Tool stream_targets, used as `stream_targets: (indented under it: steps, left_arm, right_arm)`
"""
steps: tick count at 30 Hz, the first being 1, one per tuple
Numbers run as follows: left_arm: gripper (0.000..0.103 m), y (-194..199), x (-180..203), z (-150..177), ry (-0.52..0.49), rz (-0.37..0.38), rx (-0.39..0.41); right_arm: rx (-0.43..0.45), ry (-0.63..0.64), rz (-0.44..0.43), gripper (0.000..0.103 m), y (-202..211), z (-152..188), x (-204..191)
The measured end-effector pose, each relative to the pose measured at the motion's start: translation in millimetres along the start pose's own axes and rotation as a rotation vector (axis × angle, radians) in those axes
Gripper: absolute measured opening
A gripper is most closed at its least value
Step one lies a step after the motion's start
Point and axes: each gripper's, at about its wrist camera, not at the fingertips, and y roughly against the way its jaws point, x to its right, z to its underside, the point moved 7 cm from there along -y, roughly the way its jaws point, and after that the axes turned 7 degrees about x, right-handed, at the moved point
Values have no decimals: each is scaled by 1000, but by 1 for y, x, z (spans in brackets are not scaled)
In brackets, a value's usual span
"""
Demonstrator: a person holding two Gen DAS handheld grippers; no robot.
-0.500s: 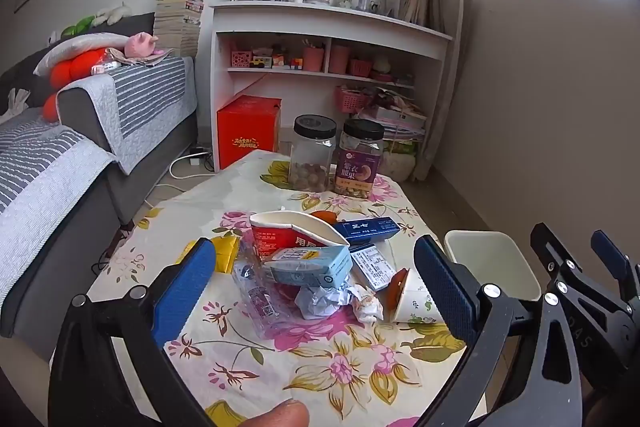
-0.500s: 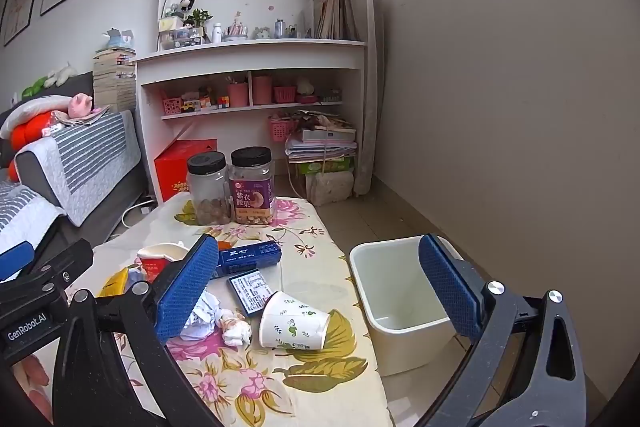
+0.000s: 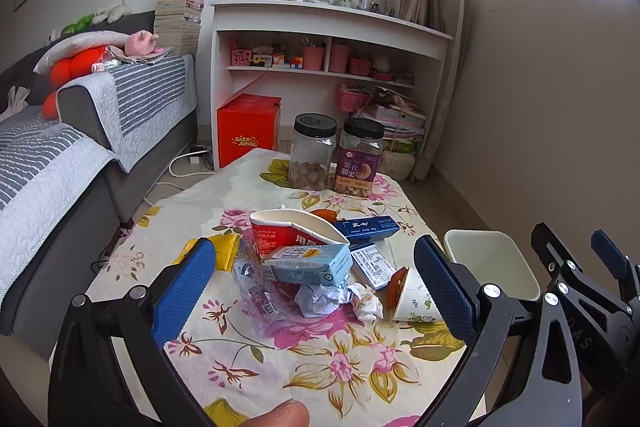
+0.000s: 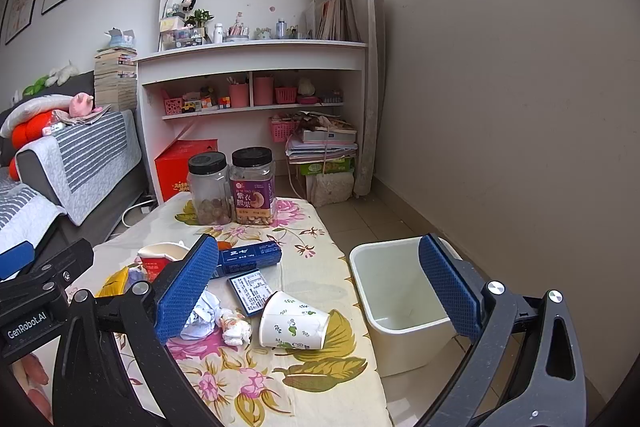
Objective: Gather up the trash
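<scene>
A heap of trash lies on the flowered table (image 3: pixel 320 359): a red-and-white paper bowl (image 3: pixel 288 229), a light blue carton (image 3: pixel 310 263), a crushed clear bottle (image 3: pixel 256 291), crumpled paper (image 3: pixel 332 299), a yellow wrapper (image 3: pixel 224 251), two dark blue boxes (image 3: pixel 368 227) and a tipped paper cup (image 4: pixel 294 325). A white bin (image 4: pixel 400 299) stands on the floor right of the table. My left gripper (image 3: pixel 316 287) is open above the heap. My right gripper (image 4: pixel 320 291) is open over the table's right edge, near the cup and bin.
Two black-lidded jars (image 3: pixel 312 155) (image 3: pixel 360 159) stand at the table's far end. A grey sofa (image 3: pixel 60 187) runs along the left. A white shelf unit (image 3: pixel 328 67) and a red box (image 3: pixel 248 129) stand behind the table. A wall is on the right.
</scene>
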Motion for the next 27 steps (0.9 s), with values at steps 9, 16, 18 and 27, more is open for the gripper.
stream_targets:
  steps: [9, 16, 18, 27]
  left_arm:
    - [96, 0, -1, -1, 0, 1, 1]
    - [96, 0, -1, -1, 0, 2, 1]
    - [96, 0, -1, -1, 0, 2, 1]
    - [96, -2, -1, 1, 6, 3, 1]
  right_arm:
    - [-2, 0, -1, 96, 0, 2, 0]
    - [-3, 0, -1, 96, 1, 1, -1]
    - [-2, 0, -1, 96, 0, 2, 0]
    - [-2, -1, -2, 96, 1, 2, 0]
